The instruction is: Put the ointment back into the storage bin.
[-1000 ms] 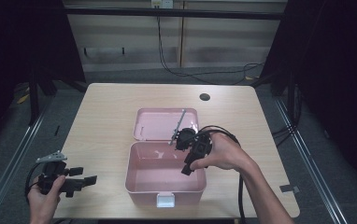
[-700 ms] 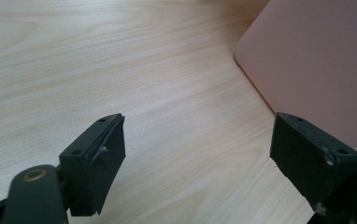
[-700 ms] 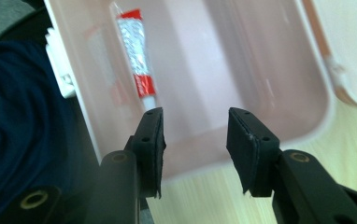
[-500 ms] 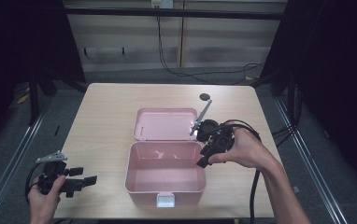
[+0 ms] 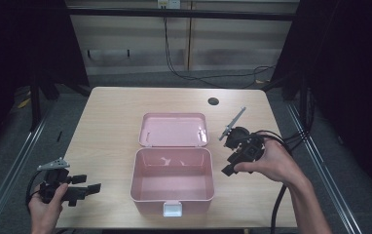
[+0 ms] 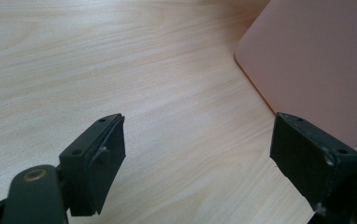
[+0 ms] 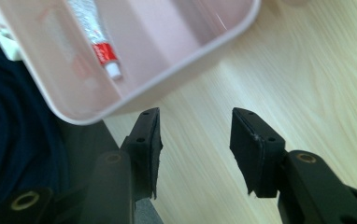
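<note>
The wooden table [image 5: 116, 122] holds a pink box [image 5: 171, 194] in its middle, with the lid [image 5: 174, 129] lying flat open behind it. The right gripper [image 5: 232, 163] is just beside the box's right wall, nearer than the left gripper [image 5: 89, 185]. Its jaws have just been opening, with nothing between them. The left gripper's jaws are wide apart and bare too. Inside the box lies a small white tube [image 7: 95, 39] with a red band.
</note>
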Demonstrator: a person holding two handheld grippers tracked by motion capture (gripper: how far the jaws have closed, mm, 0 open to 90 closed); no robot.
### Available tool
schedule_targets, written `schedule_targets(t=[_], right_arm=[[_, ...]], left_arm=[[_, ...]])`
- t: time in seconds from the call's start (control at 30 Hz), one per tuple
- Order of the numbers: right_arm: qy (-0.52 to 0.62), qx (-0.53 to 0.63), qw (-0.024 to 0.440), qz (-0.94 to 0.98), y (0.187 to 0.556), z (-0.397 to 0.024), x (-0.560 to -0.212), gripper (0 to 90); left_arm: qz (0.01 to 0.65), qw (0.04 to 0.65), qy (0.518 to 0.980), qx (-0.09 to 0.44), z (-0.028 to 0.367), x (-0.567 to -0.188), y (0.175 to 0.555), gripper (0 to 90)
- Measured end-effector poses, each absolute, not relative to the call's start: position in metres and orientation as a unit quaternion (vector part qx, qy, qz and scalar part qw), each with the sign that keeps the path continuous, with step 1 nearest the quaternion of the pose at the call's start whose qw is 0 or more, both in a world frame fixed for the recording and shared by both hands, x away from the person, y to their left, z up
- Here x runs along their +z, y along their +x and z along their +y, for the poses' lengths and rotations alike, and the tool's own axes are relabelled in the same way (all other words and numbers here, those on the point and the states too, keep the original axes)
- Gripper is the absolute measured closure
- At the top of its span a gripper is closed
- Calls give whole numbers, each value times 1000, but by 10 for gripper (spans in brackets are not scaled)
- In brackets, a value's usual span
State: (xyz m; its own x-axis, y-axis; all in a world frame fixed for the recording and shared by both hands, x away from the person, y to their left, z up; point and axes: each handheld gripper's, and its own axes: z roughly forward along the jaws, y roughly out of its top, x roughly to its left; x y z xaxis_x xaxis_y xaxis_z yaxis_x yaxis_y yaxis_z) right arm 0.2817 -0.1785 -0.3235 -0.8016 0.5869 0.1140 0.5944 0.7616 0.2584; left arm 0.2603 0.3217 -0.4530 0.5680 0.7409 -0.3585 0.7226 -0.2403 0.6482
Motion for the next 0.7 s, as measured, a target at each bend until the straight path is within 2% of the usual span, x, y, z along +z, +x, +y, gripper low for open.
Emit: schedule_targets(t=[0.27, 0.7], right_arm=[[-359, -149, 9, -921, 277, -202, -335, 521], [-411, -147, 4, -900, 273, -226, -374, 513]], left_arm=[[464, 403, 788, 12, 321, -453, 260, 181], [465, 406, 787, 13, 322, -453, 260, 181]])
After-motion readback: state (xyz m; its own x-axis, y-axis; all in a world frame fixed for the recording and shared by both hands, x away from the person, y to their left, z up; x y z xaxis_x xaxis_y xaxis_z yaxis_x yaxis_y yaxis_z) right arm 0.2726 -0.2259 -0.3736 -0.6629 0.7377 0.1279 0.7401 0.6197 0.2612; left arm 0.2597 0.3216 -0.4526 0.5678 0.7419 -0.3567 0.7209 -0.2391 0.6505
